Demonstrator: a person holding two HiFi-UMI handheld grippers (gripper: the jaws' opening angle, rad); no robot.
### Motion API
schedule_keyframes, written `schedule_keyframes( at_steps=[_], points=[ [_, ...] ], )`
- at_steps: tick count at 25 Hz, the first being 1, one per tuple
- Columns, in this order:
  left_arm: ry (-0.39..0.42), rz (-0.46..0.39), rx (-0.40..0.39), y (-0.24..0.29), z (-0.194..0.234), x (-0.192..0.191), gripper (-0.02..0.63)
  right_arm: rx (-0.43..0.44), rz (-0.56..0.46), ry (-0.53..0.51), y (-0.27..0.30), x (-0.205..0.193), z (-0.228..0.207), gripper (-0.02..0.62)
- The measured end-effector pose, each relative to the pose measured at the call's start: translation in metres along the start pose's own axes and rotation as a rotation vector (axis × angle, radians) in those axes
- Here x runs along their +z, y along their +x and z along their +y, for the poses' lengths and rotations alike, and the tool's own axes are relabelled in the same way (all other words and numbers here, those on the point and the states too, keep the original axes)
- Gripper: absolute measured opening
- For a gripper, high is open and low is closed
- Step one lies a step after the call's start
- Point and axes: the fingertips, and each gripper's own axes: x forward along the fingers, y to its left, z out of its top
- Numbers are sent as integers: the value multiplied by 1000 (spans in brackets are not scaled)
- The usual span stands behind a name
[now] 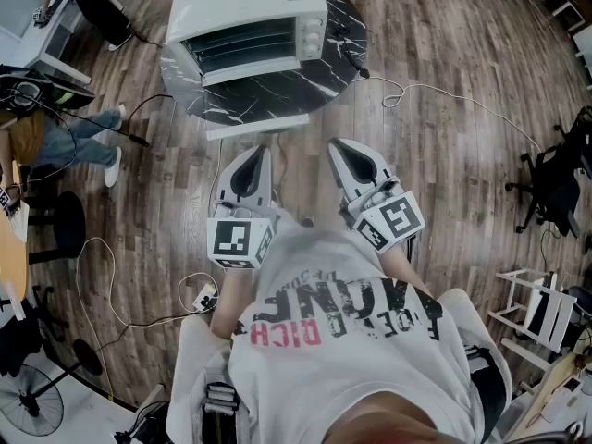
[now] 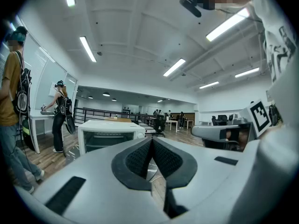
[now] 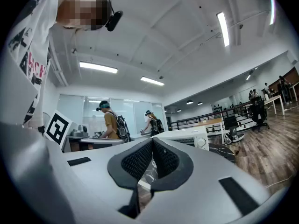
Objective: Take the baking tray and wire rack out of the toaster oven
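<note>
The left claw point(image 1: 265, 153) is shut on nothing, well short of the counter point(image 1: 277, 104). Ahead of both claws stands the toaster oven point(image 1: 248, 17). The wire rack point(image 1: 242, 44) shows through its front; the tray I cannot pick out. The right claw point(image 1: 339, 144) is likewise shut and empty. Best to open a claw before reaching in level.

Open floor point(image 1: 305, 160) up to toaster oven's point(image 1: 248, 12) table point(image 1: 268, 102)
</note>
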Motion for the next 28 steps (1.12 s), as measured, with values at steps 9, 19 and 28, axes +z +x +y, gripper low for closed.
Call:
schedule_keyframes(
  at_steps=[9,19,28],
  points=[
    [-44,-22,4,-12,9,-2,-11,-15,-5,1,-2,0,9,2],
    [-97,-17,2,-20,16,-5,-11,-10,3,6,0,-3,20,2],
    [-153,5,1,-6,40,-17,-11,-13,-20,119,15,-14,12,3]
  ],
)
